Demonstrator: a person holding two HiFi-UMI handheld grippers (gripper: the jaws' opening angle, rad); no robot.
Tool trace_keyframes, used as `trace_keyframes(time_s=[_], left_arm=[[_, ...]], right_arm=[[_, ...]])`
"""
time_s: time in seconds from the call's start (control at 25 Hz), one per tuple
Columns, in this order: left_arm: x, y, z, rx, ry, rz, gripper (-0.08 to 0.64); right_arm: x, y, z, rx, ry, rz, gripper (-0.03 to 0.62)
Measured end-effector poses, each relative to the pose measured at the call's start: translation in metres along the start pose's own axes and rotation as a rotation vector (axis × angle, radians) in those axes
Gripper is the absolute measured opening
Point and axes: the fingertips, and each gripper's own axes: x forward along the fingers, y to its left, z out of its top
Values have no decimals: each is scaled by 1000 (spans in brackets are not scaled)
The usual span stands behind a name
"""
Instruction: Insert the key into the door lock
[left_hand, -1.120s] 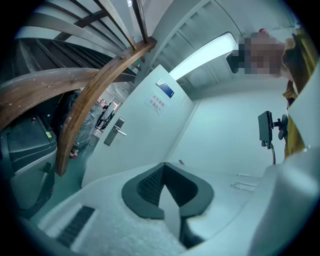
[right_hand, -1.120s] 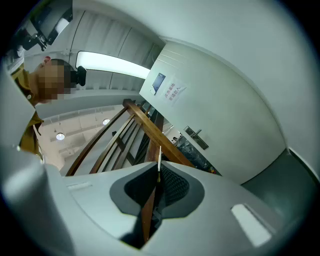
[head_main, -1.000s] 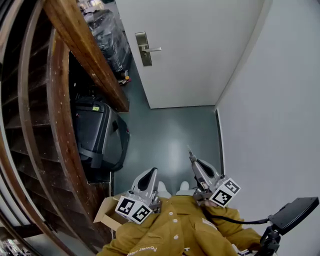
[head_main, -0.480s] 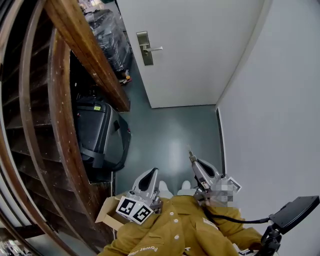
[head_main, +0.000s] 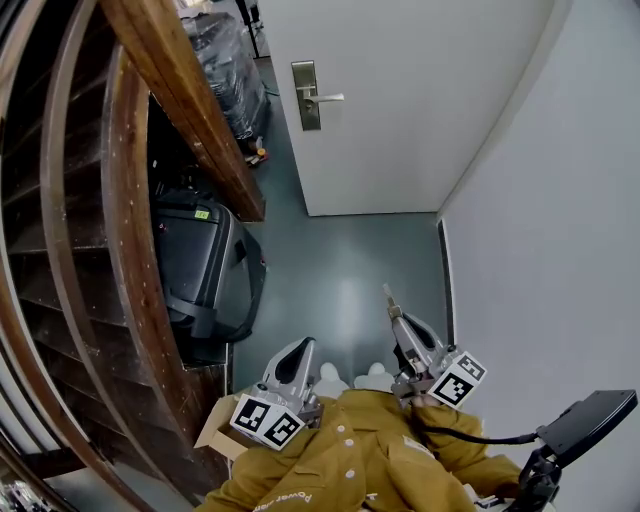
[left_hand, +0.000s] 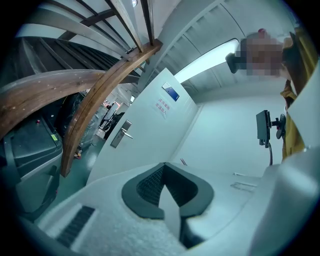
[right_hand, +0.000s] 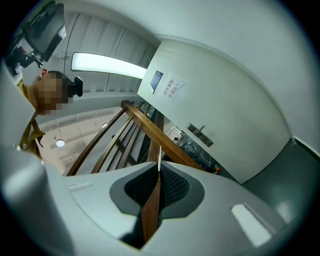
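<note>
The white door (head_main: 400, 100) stands shut at the far end of the passage. On it are a metal lock plate (head_main: 308, 95) and a lever handle (head_main: 330, 98). The same lock plate (left_hand: 121, 134) (right_hand: 200, 134) looks small and distant in both gripper views. My right gripper (head_main: 393, 308) is held near my body, shut on a thin key (head_main: 387, 294), whose blade (right_hand: 159, 156) sticks out edge-on past the jaw tips and points toward the door. My left gripper (head_main: 303, 346) stays beside it, jaws together at the tips (left_hand: 163, 166) with nothing between them.
A curved wooden stair rail (head_main: 185, 110) runs along the left. Under it are a black case (head_main: 205, 265), black-wrapped goods (head_main: 225, 60) and a cardboard box (head_main: 212, 425). A white wall (head_main: 560, 230) closes the right side, with a dark screen on a stand (head_main: 588, 422) behind me.
Both grippers have edged a little forward toward the door, and the head view has shifted so the lock plate sits further right. Both grips are unchanged.
</note>
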Motion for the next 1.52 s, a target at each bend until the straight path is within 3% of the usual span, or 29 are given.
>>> trace_keyframes(time_s=[0.36, 0.6, 1.16, 1.52], left_arm=[[26, 56, 4, -43, 36, 8, 2], [88, 98, 12, -49, 52, 28, 2], [288, 146, 92, 3, 4, 71, 2], [326, 186, 127, 18, 2, 113, 2]], right_arm=[[41, -30, -1, -17, 20, -22, 28], [90, -92, 24, 2, 22, -45, 28], [236, -201, 147, 8, 63, 58, 28], [312, -230, 150, 72, 85, 63, 28]])
